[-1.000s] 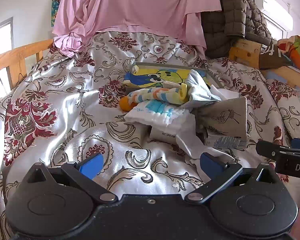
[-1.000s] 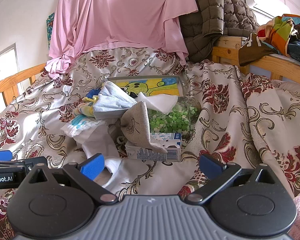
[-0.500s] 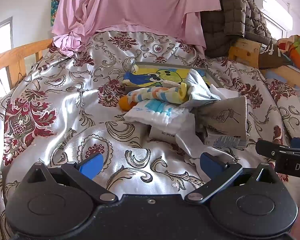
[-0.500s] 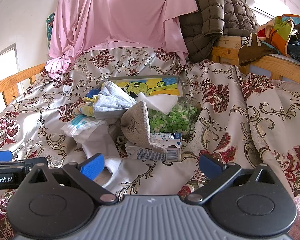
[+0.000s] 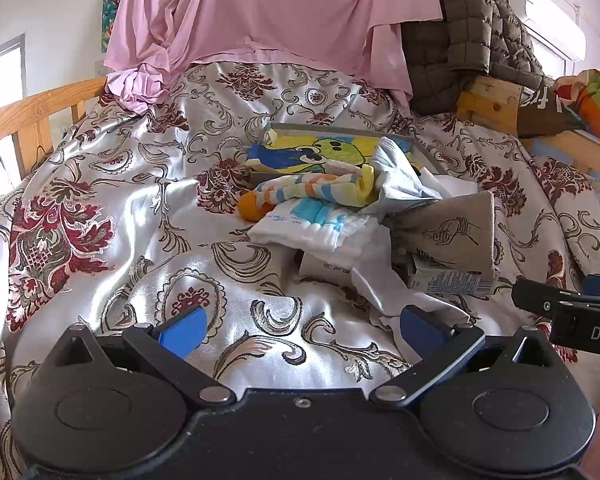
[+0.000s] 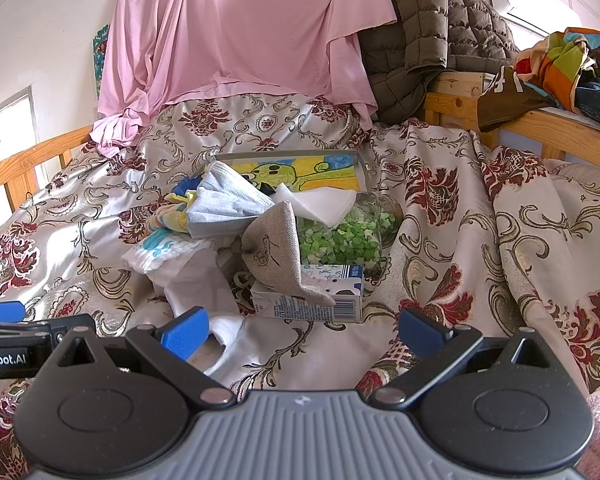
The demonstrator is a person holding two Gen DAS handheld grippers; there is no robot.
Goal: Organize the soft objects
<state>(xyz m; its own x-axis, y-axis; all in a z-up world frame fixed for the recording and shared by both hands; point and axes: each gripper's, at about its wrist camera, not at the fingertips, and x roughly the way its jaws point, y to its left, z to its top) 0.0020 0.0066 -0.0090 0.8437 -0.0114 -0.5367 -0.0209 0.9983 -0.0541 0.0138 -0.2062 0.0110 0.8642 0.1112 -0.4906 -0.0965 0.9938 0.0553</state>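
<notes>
A heap of soft things lies mid-bed: a striped sock, a white and blue diaper, a pale blue face mask, a beige drawstring pouch and white tissue. The pouch drapes over a small carton. Behind the heap sits a grey tray with a cartoon drawing inside. My left gripper hovers open just short of the heap, nothing between its fingers. My right gripper is open too, in front of the carton, and empty.
A clear jar of green bits lies beside the pouch. An orange ball rests by the sock. A pink sheet and a brown quilted jacket hang at the back. Wooden rails edge the floral bedspread.
</notes>
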